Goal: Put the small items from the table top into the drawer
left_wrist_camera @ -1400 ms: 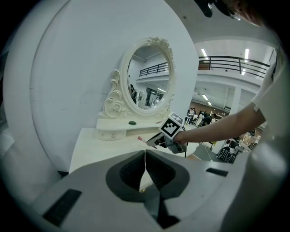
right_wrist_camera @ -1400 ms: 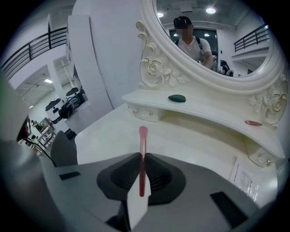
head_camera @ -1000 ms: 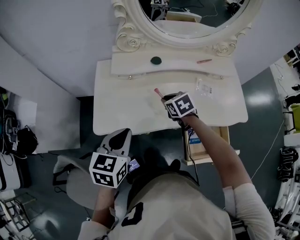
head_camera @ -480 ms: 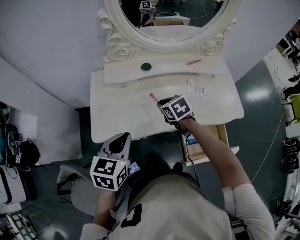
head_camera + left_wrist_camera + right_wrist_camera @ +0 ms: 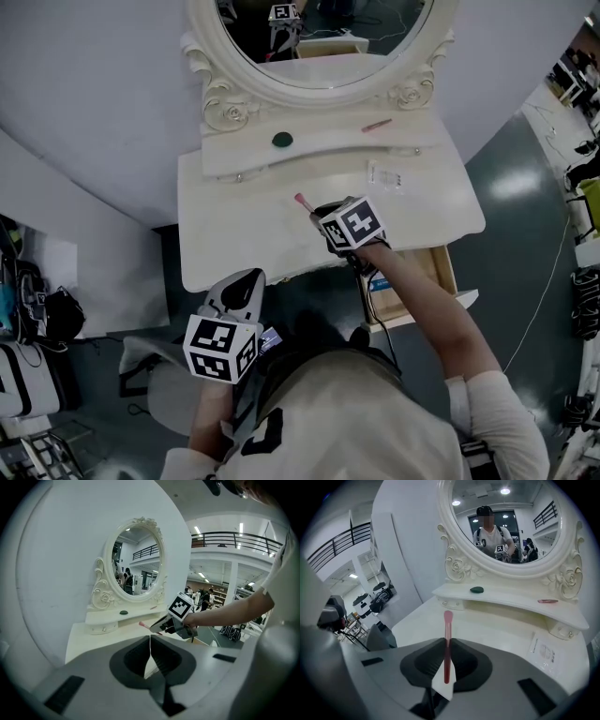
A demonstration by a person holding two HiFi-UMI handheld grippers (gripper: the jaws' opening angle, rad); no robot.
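My right gripper [image 5: 317, 212] has its jaws nearly together, pinched on one slim pink stick [image 5: 448, 625] with a rounded, paler tip. The stick pokes out ahead of the jaws over the smooth, glossy cream table top [image 5: 234, 239], to the left of the one open drawer [image 5: 441, 274], whose inside looks like bare wood. My left gripper [image 5: 150, 641] sits off the table's front edge, its grey jaws closed against each other with nothing between them. I count three other small things on the table. One dark green piece [image 5: 282, 140], rounded and flat, and one thin pink sliver [image 5: 377, 124] lie well apart on the curved raised shelf [image 5: 328, 148]. One clear flat packet [image 5: 386, 176] with print lies on the top below them. Behind stands one oval mirror [image 5: 309, 37] in a carved cream frame, with two moulded roses [image 5: 227, 111] at its lower corners
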